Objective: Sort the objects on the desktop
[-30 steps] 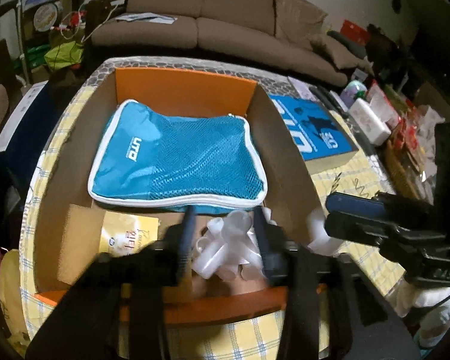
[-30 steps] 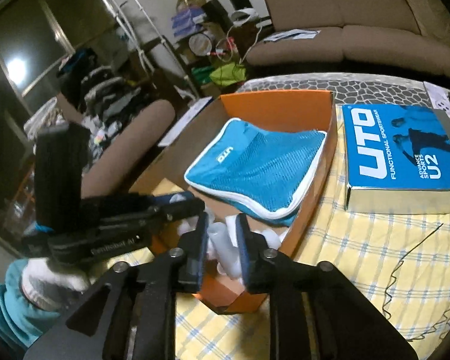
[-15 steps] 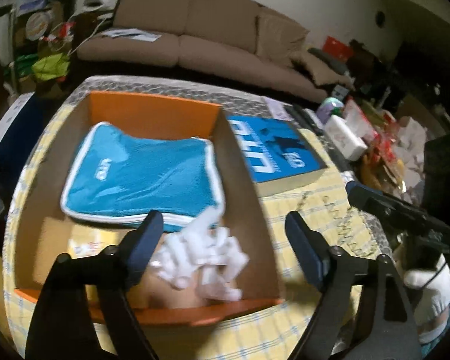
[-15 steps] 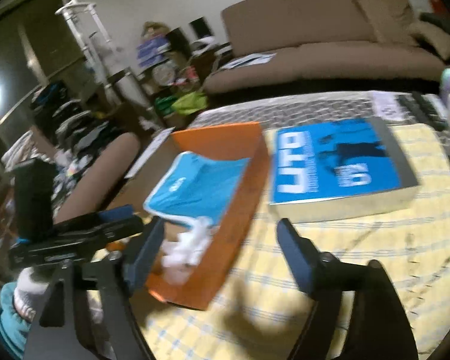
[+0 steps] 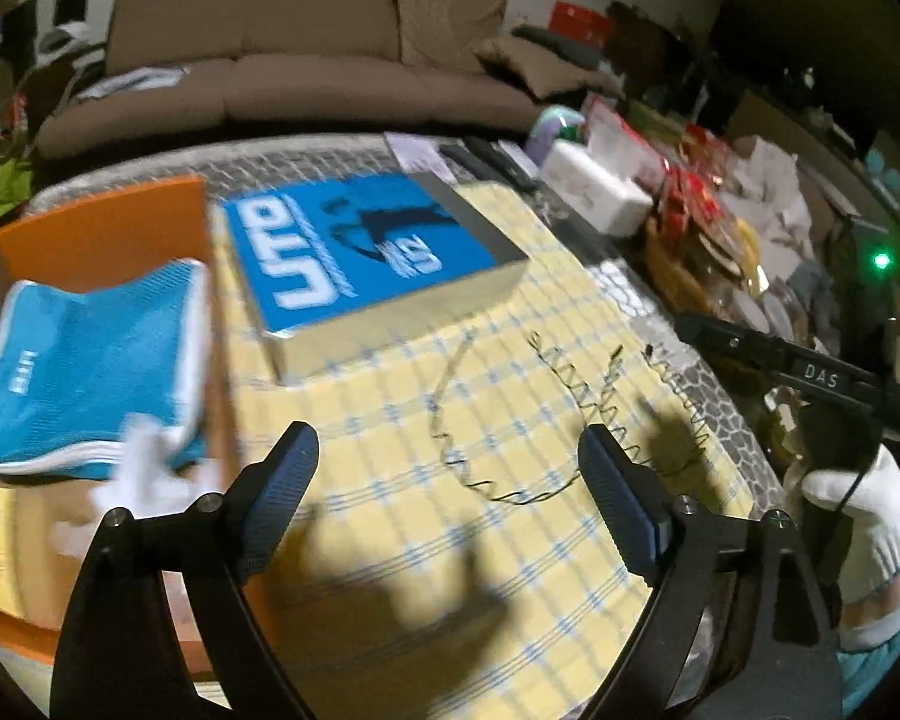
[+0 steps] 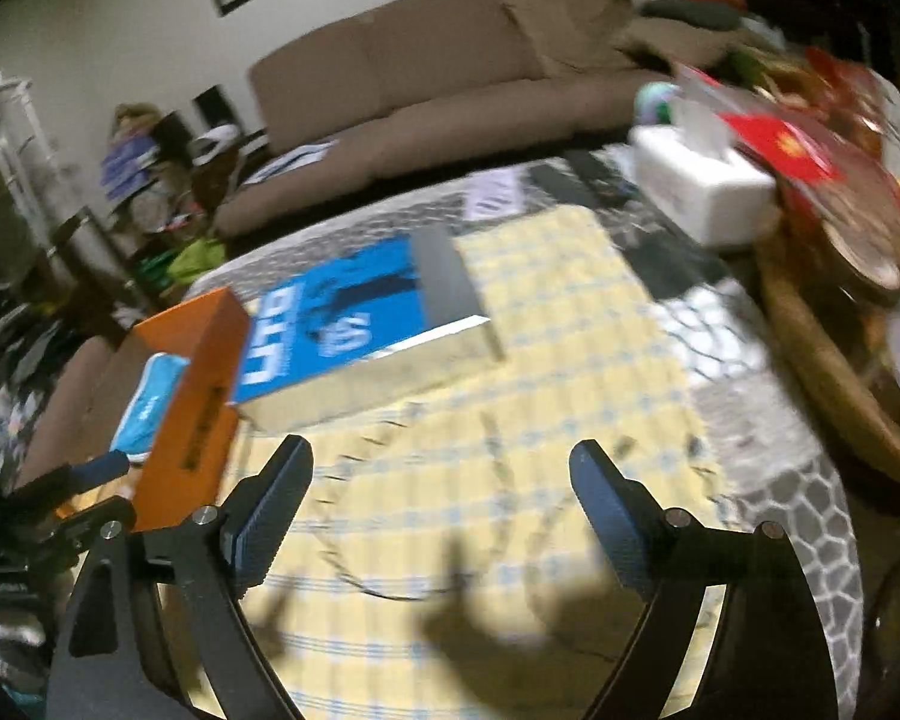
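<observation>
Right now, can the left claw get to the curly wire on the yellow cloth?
Probably yes. The left claw is empty, its jaws opening wide, and it points down at the curly wire, which lies flat on the yellow cloth just ahead. Nothing lies between them; the blue box sits farther back.

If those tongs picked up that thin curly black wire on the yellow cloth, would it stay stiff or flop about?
Probably floppy: the curly wire lies in loose loops and zigzags across the yellow checked cloth. It looks very thin, so likely light and apt to slip between the pads. Its coils might snag or stretch.
</observation>
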The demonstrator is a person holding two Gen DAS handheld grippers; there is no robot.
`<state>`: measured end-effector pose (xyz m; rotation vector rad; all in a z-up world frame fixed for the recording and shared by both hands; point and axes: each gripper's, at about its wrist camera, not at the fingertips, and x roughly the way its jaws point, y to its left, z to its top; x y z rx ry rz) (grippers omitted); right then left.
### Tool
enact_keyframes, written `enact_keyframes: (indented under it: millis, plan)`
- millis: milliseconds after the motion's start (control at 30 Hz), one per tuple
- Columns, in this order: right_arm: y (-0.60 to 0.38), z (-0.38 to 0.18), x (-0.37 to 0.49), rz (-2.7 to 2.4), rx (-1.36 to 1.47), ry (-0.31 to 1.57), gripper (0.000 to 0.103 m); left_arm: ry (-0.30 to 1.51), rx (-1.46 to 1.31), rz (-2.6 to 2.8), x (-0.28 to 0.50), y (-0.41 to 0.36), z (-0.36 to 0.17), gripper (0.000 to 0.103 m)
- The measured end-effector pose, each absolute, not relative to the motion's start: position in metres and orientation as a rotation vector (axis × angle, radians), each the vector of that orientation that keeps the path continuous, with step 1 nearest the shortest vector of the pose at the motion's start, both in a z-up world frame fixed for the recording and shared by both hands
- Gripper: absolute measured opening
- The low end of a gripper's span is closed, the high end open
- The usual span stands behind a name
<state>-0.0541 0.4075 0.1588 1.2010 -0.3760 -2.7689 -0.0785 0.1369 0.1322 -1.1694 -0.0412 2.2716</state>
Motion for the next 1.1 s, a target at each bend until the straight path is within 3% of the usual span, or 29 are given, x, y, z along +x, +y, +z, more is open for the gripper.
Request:
enact_keyframes:
  millis: [400, 700, 900, 1100]
  plan:
    - [0.493, 0.109, -0.041, -2.864, 1.437, -0.411, 0.089, 0.106, -1.31, 2.214, -0.09, 0.211, 0.062, 0.087]
    - [0.503, 0.09, -0.042, -2.833, 1.528, -0.451, 0.09, 0.09, -1.285, 2.2, -0.088, 0.22, 0.057, 0.087]
    - [0.466, 0.094, -0.042, -2.762, 1.536, -0.288, 0.102, 0.222, -1.262, 2.165, -0.075, 0.238, 0.049, 0.099]
    - [0.424, 0.078, -0.051, -2.667, 1.635, -0.016, 0.103, 0.303, -1.255, 2.165, -0.072, 0.252, 0.045, 0.101]
